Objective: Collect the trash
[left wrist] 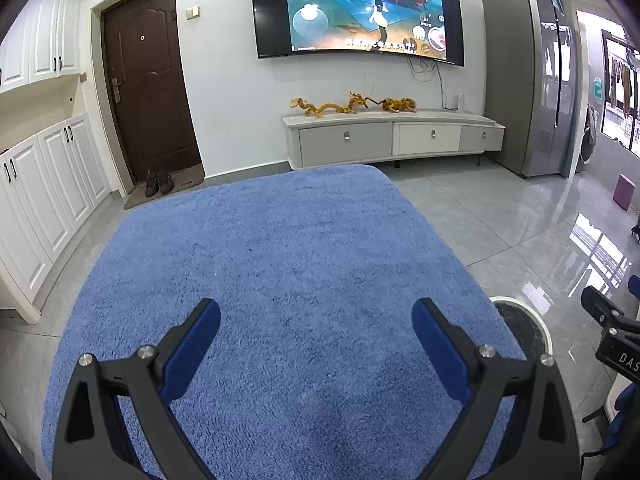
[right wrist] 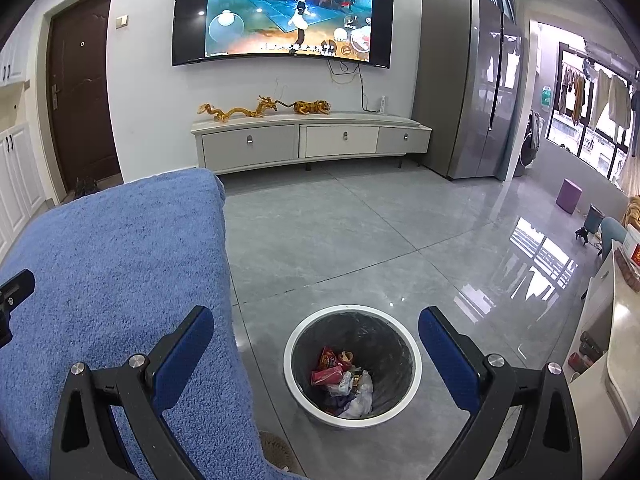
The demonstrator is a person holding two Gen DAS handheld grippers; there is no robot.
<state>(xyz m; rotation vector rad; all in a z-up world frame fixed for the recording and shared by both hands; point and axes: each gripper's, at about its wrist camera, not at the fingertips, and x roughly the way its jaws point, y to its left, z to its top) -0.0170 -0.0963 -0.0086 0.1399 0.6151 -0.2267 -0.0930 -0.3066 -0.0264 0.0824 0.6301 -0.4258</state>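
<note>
While both jaws stood spread and empty, right gripper [right wrist: 316, 334] was held above bin [right wrist: 414, 354] of wrappers [right wrist: 328, 370]; left gripper [left wrist: 316, 326] over blue cloth [left wrist: 280, 260].

Two claws [left wrist: 316, 320] [right wrist: 316, 328], one trash bin [right wrist: 352, 312], one blue cloth [left wrist: 280, 260], one television [left wrist: 360, 8], three drawers [left wrist: 346, 142].

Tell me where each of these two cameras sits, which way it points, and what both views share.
Left wrist: behind the open left gripper, over the blue cover, facing the TV; the right gripper's tip shows at the right edge.
Right wrist: behind the open right gripper, above the trash bin, facing the same wall.
Shared: TV, cabinet, fridge, blue cover, bin.
</note>
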